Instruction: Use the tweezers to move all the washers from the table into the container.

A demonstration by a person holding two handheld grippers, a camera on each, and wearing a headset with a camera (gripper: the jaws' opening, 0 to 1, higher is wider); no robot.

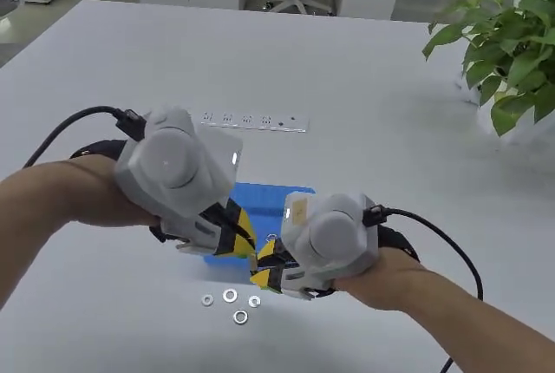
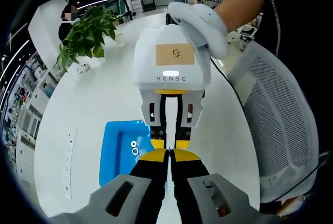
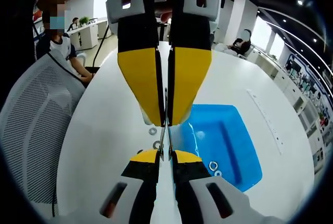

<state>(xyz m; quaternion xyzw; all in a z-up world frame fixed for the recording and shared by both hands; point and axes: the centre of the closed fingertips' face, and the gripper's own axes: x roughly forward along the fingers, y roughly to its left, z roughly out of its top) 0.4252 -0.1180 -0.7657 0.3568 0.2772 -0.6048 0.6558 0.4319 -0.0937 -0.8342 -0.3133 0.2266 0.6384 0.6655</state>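
Observation:
My two grippers meet tip to tip just above the near edge of the blue container (image 1: 260, 198). The left gripper (image 1: 245, 238) (image 3: 165, 122) and the right gripper (image 1: 263, 271) (image 2: 169, 141) both stand shut on thin metal tweezers (image 3: 165, 136), which run between the two pairs of yellow jaw tips. Several washers (image 1: 231, 297) lie on the white table in front of the container; two of these washers (image 3: 153, 131) show beside the tweezers. Two washers (image 2: 134, 147) (image 3: 214, 167) lie inside the container (image 2: 117, 146) (image 3: 223, 130).
A white power strip (image 1: 251, 120) lies on the table (image 1: 364, 95) beyond the container. A potted plant (image 1: 512, 52) stands at the far right. A mesh office chair (image 2: 281, 125) sits by the near table edge, and a person (image 3: 57, 41) sits farther off.

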